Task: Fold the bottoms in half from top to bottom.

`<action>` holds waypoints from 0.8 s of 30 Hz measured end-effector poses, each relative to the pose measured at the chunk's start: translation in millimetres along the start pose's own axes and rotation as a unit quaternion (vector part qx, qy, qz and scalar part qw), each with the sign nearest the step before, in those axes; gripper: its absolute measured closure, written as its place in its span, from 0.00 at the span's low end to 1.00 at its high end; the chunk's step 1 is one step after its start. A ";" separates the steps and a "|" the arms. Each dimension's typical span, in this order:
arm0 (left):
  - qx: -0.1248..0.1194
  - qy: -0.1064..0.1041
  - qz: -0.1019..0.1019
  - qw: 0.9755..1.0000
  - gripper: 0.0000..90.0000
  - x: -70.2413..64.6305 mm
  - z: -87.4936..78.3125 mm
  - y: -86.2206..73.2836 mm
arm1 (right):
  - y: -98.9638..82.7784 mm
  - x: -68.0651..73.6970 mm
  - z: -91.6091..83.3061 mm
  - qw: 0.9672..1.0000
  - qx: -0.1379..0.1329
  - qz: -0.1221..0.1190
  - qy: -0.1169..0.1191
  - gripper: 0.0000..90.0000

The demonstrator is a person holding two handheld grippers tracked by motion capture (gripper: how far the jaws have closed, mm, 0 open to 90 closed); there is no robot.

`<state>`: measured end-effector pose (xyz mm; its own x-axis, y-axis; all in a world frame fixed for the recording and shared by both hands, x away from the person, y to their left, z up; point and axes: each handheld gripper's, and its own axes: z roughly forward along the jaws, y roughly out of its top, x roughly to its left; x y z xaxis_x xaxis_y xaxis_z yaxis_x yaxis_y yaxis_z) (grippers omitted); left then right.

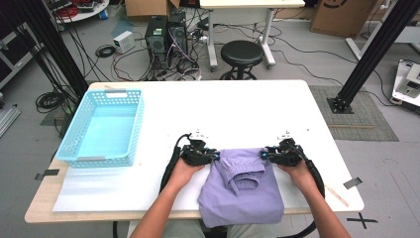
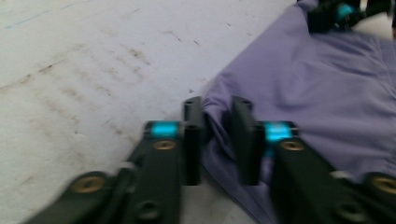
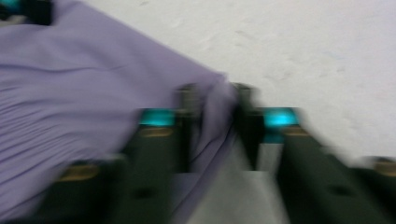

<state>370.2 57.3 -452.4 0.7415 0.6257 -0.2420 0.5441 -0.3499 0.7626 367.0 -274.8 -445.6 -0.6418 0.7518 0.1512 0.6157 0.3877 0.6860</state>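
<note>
A white table with a pale wooden edge stands on a grey floor; its top shows faint scuffs and smudges in the gripper views. A light blue plastic basket sits on its left part. Beyond the far edge stands a round black stool, and behind that a second white desk. Two dark computer towers rest on the floor amid tangled cables. Black metal frame posts rise at both sides, the right one bolted beside a grey mat. Cardboard boxes line the back. Black tape marks the floor at the lower right.
</note>
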 end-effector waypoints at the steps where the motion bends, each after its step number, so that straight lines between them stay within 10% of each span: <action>1: 0.002 0.000 -0.008 1.000 0.93 -0.6 0.0 0.2 | -0.4 0.2 -0.3 1.000 -0.002 0.000 0.005 0.93; 15: -0.020 0.058 -0.019 0.998 0.96 42.4 -36.0 18.7 | 29.7 27.0 19.6 0.999 -0.044 -0.019 -0.003 0.98; 24: -0.057 0.092 -0.007 0.994 0.96 61.5 -36.6 25.4 | 59.9 18.8 48.1 0.998 -0.059 -0.007 -0.036 0.98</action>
<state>415.3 112.5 -426.0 0.6450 0.7499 -0.1470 0.4971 -0.2657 0.8260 413.7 -211.9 -435.9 -0.6139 0.7839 0.0924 0.5459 0.3371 0.7671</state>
